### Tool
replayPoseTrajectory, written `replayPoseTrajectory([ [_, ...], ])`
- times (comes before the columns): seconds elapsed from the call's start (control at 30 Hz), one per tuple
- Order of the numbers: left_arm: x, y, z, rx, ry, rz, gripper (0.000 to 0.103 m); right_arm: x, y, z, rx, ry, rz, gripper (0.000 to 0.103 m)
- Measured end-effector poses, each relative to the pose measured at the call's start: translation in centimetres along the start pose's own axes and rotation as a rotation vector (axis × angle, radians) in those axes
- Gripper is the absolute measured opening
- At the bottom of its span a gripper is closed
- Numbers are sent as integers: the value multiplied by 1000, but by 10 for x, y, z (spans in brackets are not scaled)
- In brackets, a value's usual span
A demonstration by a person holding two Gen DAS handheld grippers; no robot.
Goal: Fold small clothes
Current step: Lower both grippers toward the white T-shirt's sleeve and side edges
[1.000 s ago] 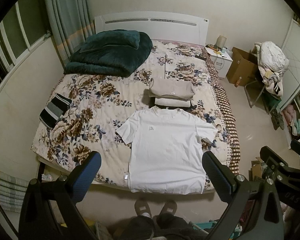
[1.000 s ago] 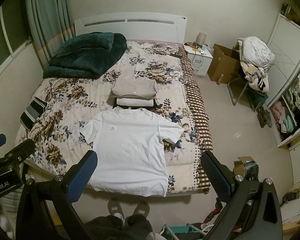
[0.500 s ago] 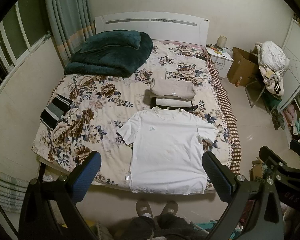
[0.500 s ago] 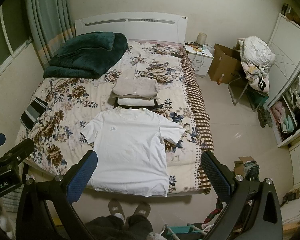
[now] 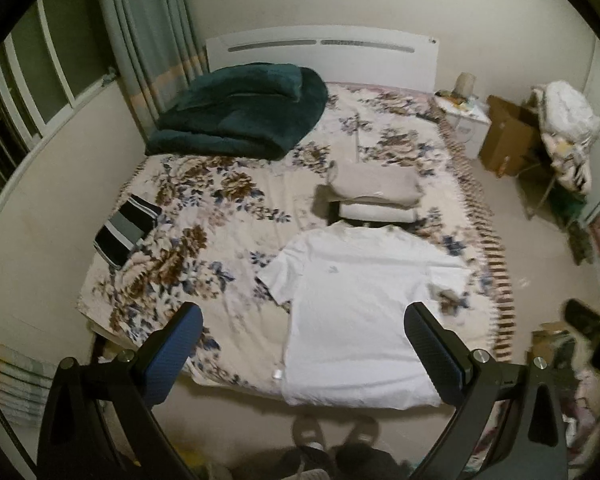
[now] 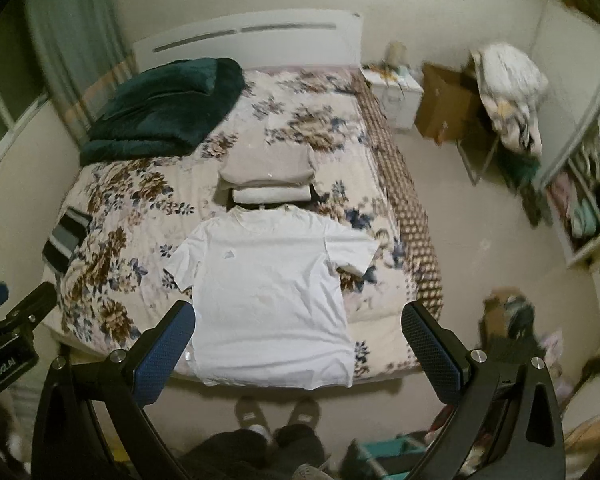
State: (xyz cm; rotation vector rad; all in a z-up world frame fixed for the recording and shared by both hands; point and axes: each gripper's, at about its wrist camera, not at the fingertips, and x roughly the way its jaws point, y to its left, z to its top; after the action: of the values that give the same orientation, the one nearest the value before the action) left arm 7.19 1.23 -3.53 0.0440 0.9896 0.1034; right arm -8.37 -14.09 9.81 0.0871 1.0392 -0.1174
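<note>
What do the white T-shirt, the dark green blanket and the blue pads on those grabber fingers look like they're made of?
White T-shirt: probably thin cotton knit, matte, lying flat with soft wrinkles.
Dark green blanket: looks like plush fleece or velvet; thick rounded folds with a faint sheen.
Blue pads: apparently rubber or textured plastic, with a fine dotted grip pattern, mounted on black, likely plastic, fingers. The frames are blurred, so all of this is a guess.

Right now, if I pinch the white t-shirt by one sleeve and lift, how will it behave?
The white t-shirt looks thin and lies flat, so it would probably droop limply. Its hem hangs over the bed edge, so it may slide toward you. It likely weighs little.
</note>
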Motion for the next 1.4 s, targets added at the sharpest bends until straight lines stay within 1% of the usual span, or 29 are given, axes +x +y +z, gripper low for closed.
replayPoseTrajectory([
  [0.03, 21, -1, 0, 15, -3, 24, 103, 14, -8, 1, 25, 22, -4, 103],
  [0.07, 32, 2, -14, 23, -1, 38, 103, 33, -17, 1, 46, 41, -7, 103],
  [0.13, 74, -8, -22, 59, 35, 68, 103, 69, -34, 0, 84, 79, -24, 103],
  [0.17, 85, -12, -34, 69, 49, 76, 103, 93, -43, 0, 100, 101, -36, 103],
  [0.2, 105, -20, -40, 84, 68, 93, 103, 121, -49, 3, 114, 122, -43, 103],
  [0.23, 119, -26, -48, 94, 83, 104, 103, 145, -59, 3, 126, 139, -40, 103],
  [0.27, 141, -36, -54, 105, 103, 118, 103, 164, -70, 4, 137, 160, -34, 103],
  [0.37, 185, -53, -77, 114, 154, 187, 103, 237, -106, 4, 147, 218, -17, 103],
  [0.4, 208, -62, -84, 100, 184, 207, 103, 266, -118, 4, 152, 246, -14, 103],
  [0.47, 236, -70, -98, 62, 219, 239, 103, 330, -146, 6, 169, 291, 20, 103],
  [0.53, 280, -89, -106, 17, 259, 287, 103, 398, -173, 8, 208, 333, 54, 103],
  [0.63, 337, -112, -118, -43, 291, 335, 103, 512, -215, 9, 300, 405, 114, 103],
  [0.67, 363, -125, -120, -66, 312, 355, 103, 548, -228, 8, 328, 428, 127, 103],
  [0.77, 415, -146, -126, -117, 344, 368, 103, 660, -268, -7, 483, 499, 185, 101],
  [0.83, 448, -162, -130, -143, 375, 377, 103, 711, -291, -19, 613, 524, 233, 100],
  [0.87, 464, -171, -133, -150, 389, 376, 103, 721, -295, -27, 667, 529, 253, 100],
  [0.97, 506, -194, -140, -138, 438, 388, 103, 781, -317, -48, 893, 530, 365, 96],
  [1.0, 515, -199, -142, -135, 446, 388, 103, 792, -319, -53, 944, 535, 392, 93],
  [1.03, 521, -204, -143, -131, 454, 387, 103, 803, -319, -59, 1001, 533, 424, 91],
  [1.07, 527, -210, -144, -121, 457, 398, 103, 810, -319, -64, 1044, 527, 438, 91],
  [1.1, 529, -213, -144, -114, 454, 406, 103, 816, -317, -67, 1082, 509, 451, 89],
  [1.17, 532, -218, -144, -101, 442, 421, 103, 824, -312, -70, 1136, 479, 470, 74],
  [1.2, 532, -219, -144, -96, 438, 427, 103, 830, -309, -70, 1147, 474, 472, 58],
  [1.23, 533, -218, -144, -98, 436, 427, 103, 836, -303, -70, 1152, 476, 481, 45],
  [1.27, 533, -222, -146, -103, 441, 424, 103, 842, -297, -71, 1156, 479, 499, 39],
  [1.33, 533, -219, -146, -124, 446, 411, 103, 845, -279, -67, 1148, 498, 533, 19],
  [1.37, 532, -217, -145, -133, 450, 403, 103, 846, -271, -65, 1138, 495, 531, 15],
  [1.4, 532, -214, -144, -141, 452, 394, 103, 848, -265, -59, 1111, 476, 507, 10],
])
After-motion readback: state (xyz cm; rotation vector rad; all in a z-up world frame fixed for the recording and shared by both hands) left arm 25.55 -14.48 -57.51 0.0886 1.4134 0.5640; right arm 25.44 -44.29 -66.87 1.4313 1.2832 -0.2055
